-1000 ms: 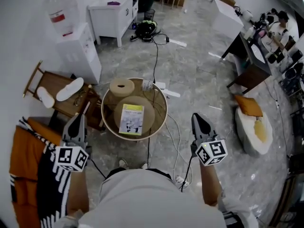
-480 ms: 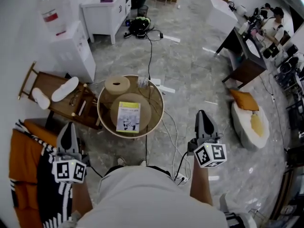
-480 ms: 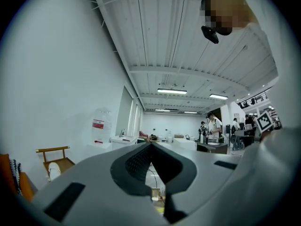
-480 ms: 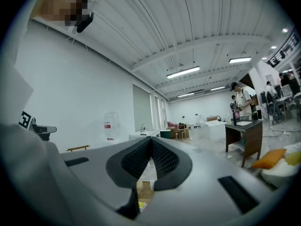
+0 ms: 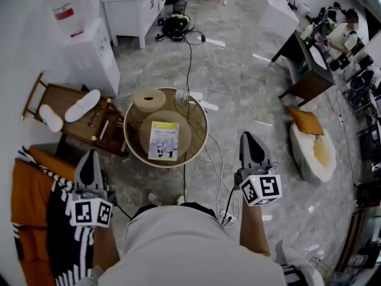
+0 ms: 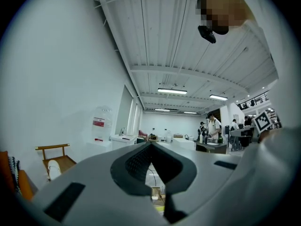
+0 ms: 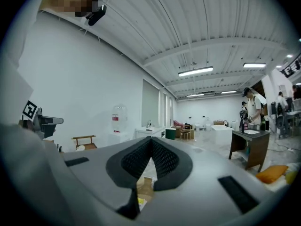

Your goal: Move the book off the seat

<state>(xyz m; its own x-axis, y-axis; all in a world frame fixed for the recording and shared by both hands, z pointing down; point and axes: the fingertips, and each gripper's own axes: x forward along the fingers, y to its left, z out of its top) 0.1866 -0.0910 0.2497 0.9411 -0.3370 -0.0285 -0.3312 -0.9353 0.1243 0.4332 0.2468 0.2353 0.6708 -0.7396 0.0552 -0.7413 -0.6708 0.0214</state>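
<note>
Book (image 5: 164, 140) flat at centre of round seat (image 5: 206, 133), yellow-and-white cover up; print too small for me to read. Gripper views give me only yellowish sliver low down. Left tongs (image 5: 90, 158) closed, empty. Right tongs (image 5: 249, 140) closed, empty. Both clear of seat.

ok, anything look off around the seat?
Nothing spilled or broken. The book lies flat on the round seat, a little skewed, next to a tan ring. Oddly, two slippers sit on the wooden chair.
</note>
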